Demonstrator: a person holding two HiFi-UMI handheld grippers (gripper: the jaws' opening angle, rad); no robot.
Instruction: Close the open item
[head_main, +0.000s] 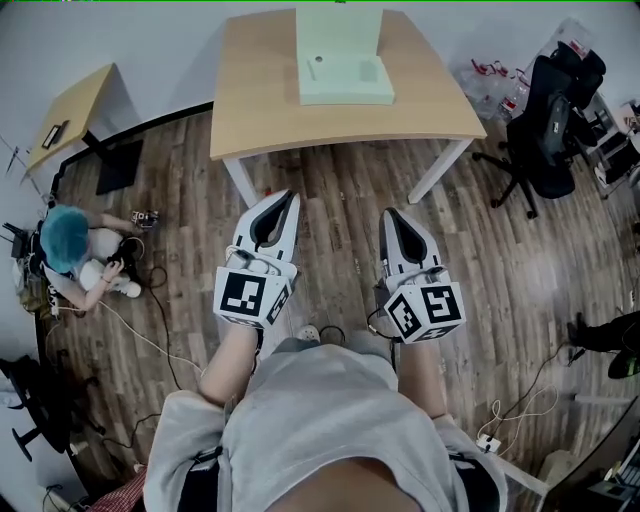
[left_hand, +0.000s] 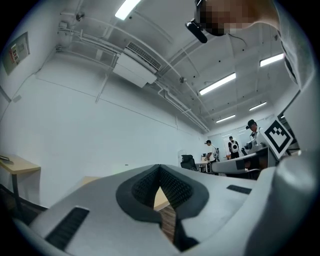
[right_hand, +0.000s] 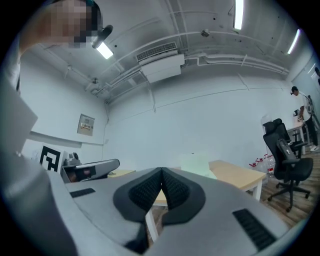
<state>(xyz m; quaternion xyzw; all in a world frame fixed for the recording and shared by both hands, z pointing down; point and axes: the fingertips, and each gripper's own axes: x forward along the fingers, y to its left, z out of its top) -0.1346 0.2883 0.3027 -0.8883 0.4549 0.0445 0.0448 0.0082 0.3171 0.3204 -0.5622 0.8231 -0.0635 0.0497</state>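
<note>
While we hold the left claw (head_main: 288, 198) and right claw (head_main: 391, 214) pinched together, empty, over the plank floor (head_main: 340, 235), the pale green open box (head_main: 345, 82) sits far beyond them on the light wooden worktop (head_main: 255, 100).

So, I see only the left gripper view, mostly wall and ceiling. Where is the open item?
Observer: A pale green box sits on the wooden table, its lid standing up at the back.
Operator: Does the right gripper hold anything?
Observer: No, the right gripper is shut and empty.
Operator: Are we near the box?
Observer: No; the left gripper and the right one hang above the floor, short of the table.
</note>
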